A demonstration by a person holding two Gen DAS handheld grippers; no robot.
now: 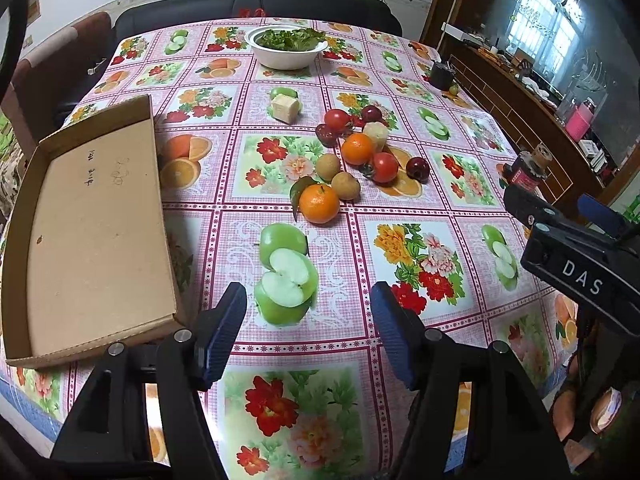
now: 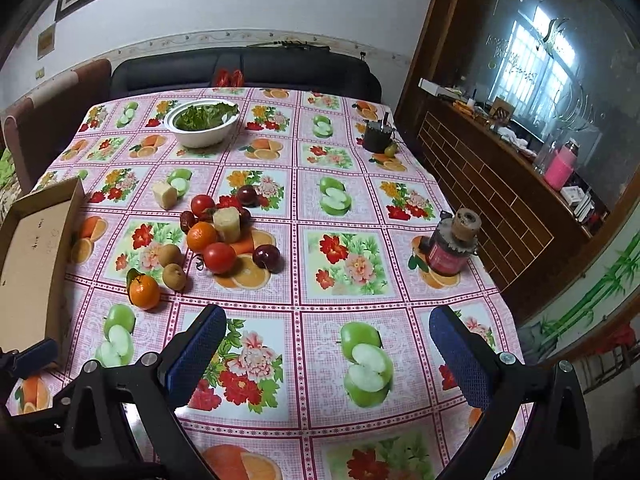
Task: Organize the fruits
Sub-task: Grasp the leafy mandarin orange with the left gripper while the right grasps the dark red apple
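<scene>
A pile of fruit lies mid-table: a leafy orange (image 1: 319, 203) (image 2: 143, 291) nearest, a second orange (image 1: 357, 148) (image 2: 202, 236), two brown round fruits (image 1: 345, 185) (image 2: 174, 276), tomatoes (image 1: 385, 167) (image 2: 219, 257), dark red plums (image 1: 418, 168) (image 2: 267, 257) and pale cut chunks (image 1: 377, 133) (image 2: 227, 222). An empty cardboard tray (image 1: 96, 232) (image 2: 28, 256) sits at the left. My left gripper (image 1: 308, 332) is open and empty over the near tablecloth. My right gripper (image 2: 326, 354) is open and empty, and its body shows in the left wrist view (image 1: 576, 264).
A white bowl of greens (image 1: 286, 46) (image 2: 202, 124) stands at the far side. A dark cup (image 1: 442, 75) (image 2: 376, 136) and a red jar (image 1: 526, 170) (image 2: 450, 246) stand near the right edge. A pale block (image 1: 285, 107) (image 2: 165, 194) lies apart. A wooden counter runs along the right.
</scene>
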